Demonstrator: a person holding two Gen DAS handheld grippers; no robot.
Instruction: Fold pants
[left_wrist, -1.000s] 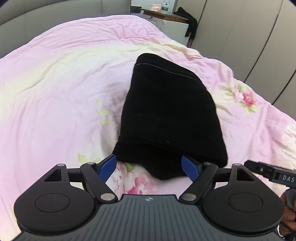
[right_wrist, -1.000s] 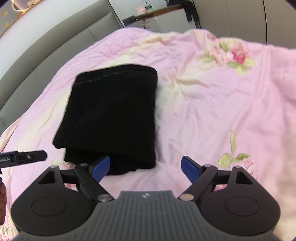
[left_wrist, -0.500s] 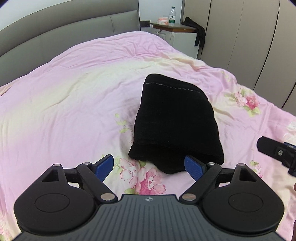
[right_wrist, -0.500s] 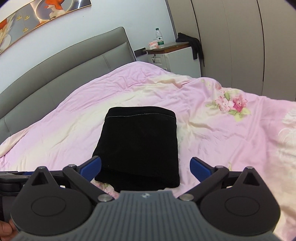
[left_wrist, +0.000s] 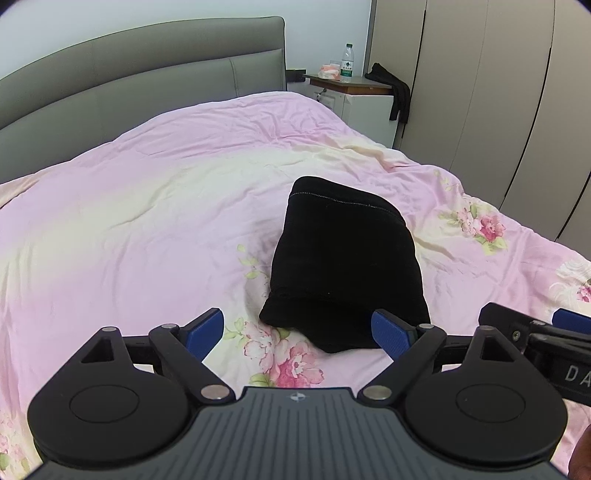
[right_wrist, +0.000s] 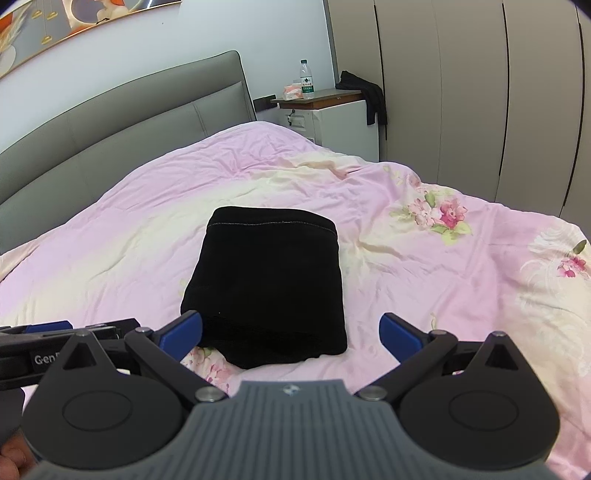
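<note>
Black pants lie as a compact folded stack on the pink floral duvet, stitched hem edge at the far side, lower layers peeking out at the near edge. Fold looks done; nothing obvious left except maybe squaring that near edge (a judgement, not seen). Left gripper and right gripper both hang above the near end of the stack, clear of it; their jaws have just been opening, now spread wide, nothing between them. No containers here; the nightstand carries a water bottle.
</note>
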